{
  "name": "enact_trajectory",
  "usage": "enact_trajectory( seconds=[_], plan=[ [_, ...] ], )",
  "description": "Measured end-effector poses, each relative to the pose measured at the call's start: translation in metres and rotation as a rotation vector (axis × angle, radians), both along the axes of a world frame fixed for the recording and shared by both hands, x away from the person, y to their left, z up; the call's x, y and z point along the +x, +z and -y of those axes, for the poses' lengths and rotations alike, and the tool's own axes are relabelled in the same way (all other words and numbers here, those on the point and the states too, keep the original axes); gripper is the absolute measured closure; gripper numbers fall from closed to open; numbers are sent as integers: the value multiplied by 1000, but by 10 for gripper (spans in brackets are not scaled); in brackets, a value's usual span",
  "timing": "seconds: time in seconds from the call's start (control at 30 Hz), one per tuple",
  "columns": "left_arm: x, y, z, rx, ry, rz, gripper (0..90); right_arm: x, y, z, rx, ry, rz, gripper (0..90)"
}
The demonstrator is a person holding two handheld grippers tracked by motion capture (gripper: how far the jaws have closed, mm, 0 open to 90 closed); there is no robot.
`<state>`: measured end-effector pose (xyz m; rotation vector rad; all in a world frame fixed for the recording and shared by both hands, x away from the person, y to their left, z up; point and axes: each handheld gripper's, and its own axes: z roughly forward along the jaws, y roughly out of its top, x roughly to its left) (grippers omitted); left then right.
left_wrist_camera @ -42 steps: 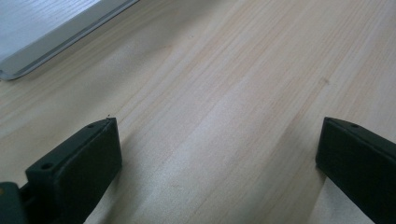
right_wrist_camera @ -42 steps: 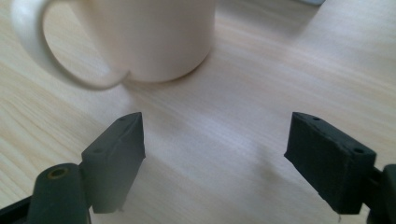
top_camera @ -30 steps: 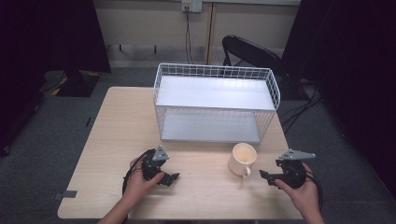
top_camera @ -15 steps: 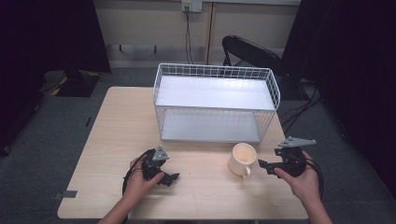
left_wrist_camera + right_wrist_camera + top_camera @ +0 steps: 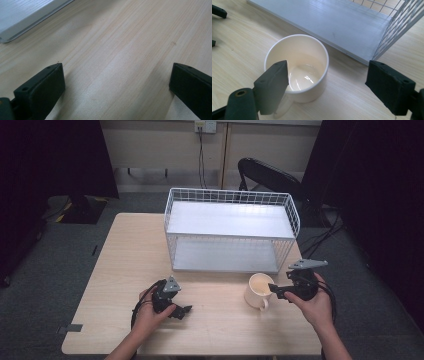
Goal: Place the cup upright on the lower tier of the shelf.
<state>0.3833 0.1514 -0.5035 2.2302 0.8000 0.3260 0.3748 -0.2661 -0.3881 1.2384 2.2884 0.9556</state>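
A cream mug stands upright and empty on the wooden table, its handle turned toward the person. My right gripper is right beside it on the right, open. In the right gripper view the mug sits between the spread jaws, nearer the left one, which overlaps its rim; the gripper holds nothing. My left gripper rests low near the front of the table, left of the mug. Its jaws are open over bare wood.
A white wire shelf basket with two white plates stands at the back middle of the table, just behind the mug. Its lower plate lies close ahead of the right gripper. A dark chair stands beyond the table.
My right gripper has moved left and forward from the table's right edge up to the mug. The left gripper and the mug have stayed in place.
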Motion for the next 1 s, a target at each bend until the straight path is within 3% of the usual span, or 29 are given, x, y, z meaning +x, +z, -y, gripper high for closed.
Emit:
enact_trajectory(
  seconds=[0.4, 1.0],
  plan=[
    [0, 0, 0, 0, 0, 0, 0, 15, -7, -7, -9, -17, -13, 174],
    [0, 0, 0, 0, 0, 0, 0, 25, -29, -16, -9, -29, -37, 183]
  ],
)
